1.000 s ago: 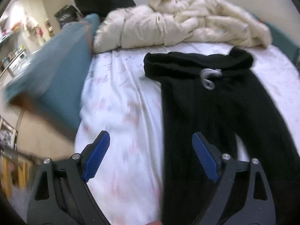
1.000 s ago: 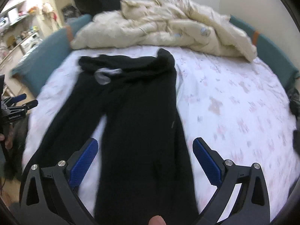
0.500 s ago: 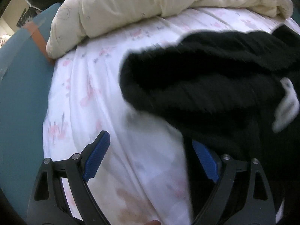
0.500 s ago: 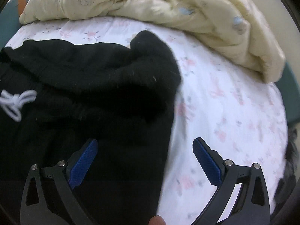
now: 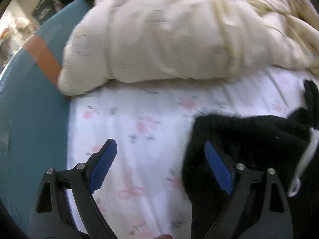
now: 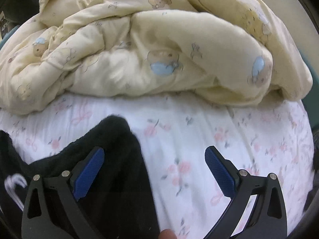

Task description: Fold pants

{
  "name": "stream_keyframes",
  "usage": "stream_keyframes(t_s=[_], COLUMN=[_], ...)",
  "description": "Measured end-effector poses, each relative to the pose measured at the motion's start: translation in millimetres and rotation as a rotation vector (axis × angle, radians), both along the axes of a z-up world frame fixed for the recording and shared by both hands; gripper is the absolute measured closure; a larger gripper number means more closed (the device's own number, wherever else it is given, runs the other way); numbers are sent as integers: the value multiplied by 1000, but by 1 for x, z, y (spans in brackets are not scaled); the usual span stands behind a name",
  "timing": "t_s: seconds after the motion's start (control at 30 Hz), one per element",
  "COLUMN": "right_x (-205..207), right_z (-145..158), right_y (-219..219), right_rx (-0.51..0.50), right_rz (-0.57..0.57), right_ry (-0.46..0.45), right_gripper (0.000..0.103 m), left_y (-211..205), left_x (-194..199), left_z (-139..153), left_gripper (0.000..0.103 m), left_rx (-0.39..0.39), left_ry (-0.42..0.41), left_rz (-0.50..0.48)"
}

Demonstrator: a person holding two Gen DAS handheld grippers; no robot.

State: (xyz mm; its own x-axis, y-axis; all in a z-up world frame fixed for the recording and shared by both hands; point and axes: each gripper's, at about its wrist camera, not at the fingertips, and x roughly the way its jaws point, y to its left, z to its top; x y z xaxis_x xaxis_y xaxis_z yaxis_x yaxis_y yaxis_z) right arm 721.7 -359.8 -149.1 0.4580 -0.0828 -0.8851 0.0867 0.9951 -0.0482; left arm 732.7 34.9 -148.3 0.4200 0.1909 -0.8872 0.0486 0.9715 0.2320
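At the far left of the left wrist view runs a teal bed edge (image 5: 24, 107) crossed by an orange-brown band (image 5: 42, 58), and beside it a flowered white sheet (image 5: 139, 123) spreads toward a heaped cream duvet (image 5: 169, 35) at the head of the bed. The left gripper (image 5: 160, 149) is pitched steeply down over the sheet, its jaws spread wide with nothing between the blue pads (image 5: 101, 169); the left pad sits over bare sheet and the right one over the left corner of the waistband of the black pants (image 5: 249, 139), though whether it touches the cloth cannot be told. A white drawstring (image 5: 307, 155) trails down the pants at the right edge of that view. In the right wrist view the same pants (image 6: 111, 159) lie at lower left with the drawstring (image 6: 14, 185) near the picture's edge, and their right waistband corner rises to a rounded peak on the sheet (image 6: 199, 139). The right gripper (image 6: 154, 155) also tilts sharply downward, jaws wide apart and gripping nothing, straddling that corner's edge: left pad over black fabric, right pad over sheet. The bear-printed duvet (image 6: 159, 49) is piled beyond. A fingertip (image 6: 167, 234) shows at the bottom edge, between the gripper's arms.
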Motion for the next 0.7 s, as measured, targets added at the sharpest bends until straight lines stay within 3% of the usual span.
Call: stream_keyframes(t_s=[0.13, 0.23, 0.33, 0.37, 0.43, 0.47, 0.5, 0.53, 0.57, 0.6, 0.7], right_x=[-2, -4, -1, 0, 5, 8, 9, 10, 11, 12, 9], right_z=[-3, -17, -32, -39, -56, -62, -67, -68, -66, -58, -25], right_y=[-11, -19, -27, -26, -14, -4, 0, 5, 5, 5, 2], right_rx=[52, 57, 189, 244, 277, 225, 213, 205, 214, 239, 251], right_rz=[48, 87, 93, 89, 116, 128, 132, 127, 121, 125, 159], right_ry=[-8, 45, 89, 126, 202, 217, 223, 226, 216, 205, 150], right_gripper=[0, 0, 1, 1, 8, 15, 22, 30, 62, 82, 86], left_y=[15, 3, -9, -13, -24, -27, -28, -29, -28, -22, 2], left_x=[-8, -6, 1, 2, 4, 4, 2, 0, -2, -3, -4], left_z=[-1, -23, -40, -44, -54, -58, -58, -52, -44, -34, 10], left_gripper=[15, 15, 18, 23, 53, 62, 84, 99, 99, 99, 99], left_rx=[-143, -161, -249, -266, -296, -285, -284, -277, -269, -291, -349], left_ry=[-18, 53, 80, 76, 80, 96, 95, 81, 70, 58, -13], left_rz=[-8, -60, -71, -75, -100, -101, -100, -112, -119, -110, -69])
